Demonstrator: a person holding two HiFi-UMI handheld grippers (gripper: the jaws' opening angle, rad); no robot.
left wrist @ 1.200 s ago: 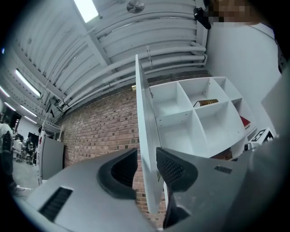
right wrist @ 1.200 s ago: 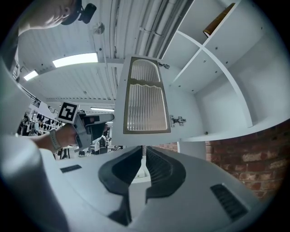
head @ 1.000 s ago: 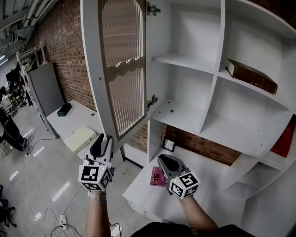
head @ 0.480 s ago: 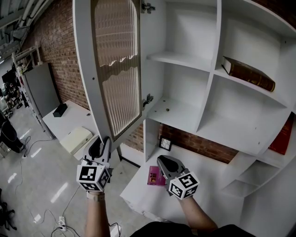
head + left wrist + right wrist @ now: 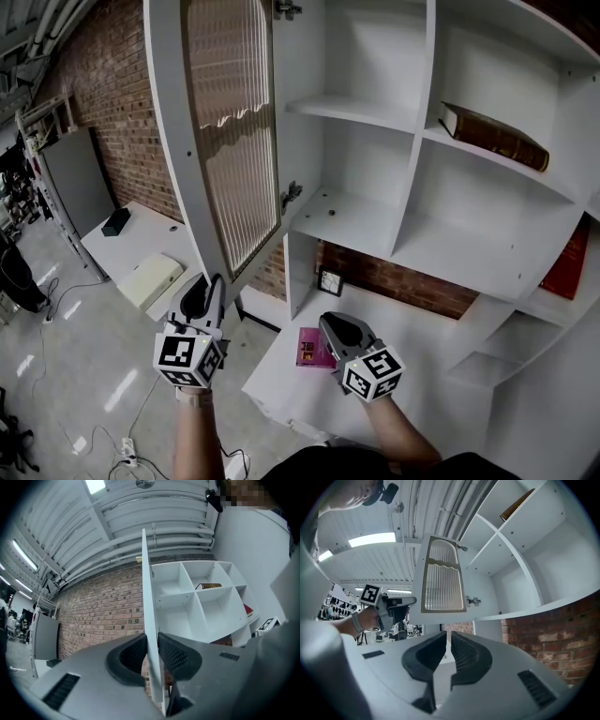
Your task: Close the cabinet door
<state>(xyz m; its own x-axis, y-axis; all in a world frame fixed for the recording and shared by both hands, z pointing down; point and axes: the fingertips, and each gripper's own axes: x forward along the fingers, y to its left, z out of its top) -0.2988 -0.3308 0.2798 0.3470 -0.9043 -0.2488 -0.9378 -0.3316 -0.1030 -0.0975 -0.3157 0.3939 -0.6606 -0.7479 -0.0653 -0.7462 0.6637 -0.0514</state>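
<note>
The cabinet (image 5: 375, 169) and its open door (image 5: 230, 141) sit slightly further left in the head view than a second ago, against a brick wall (image 5: 103, 84) and above a white desk (image 5: 422, 342). The left gripper (image 5: 208, 281) has just been closing and now pinches the door's lower edge. The right gripper (image 5: 330, 323) hovers over the desk, jaws nearly together and empty.

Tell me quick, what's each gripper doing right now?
Left gripper: jaws have just been closing, now gripping the cabinet door by its edge.
Right gripper: jaws closed, holding nothing.
</note>
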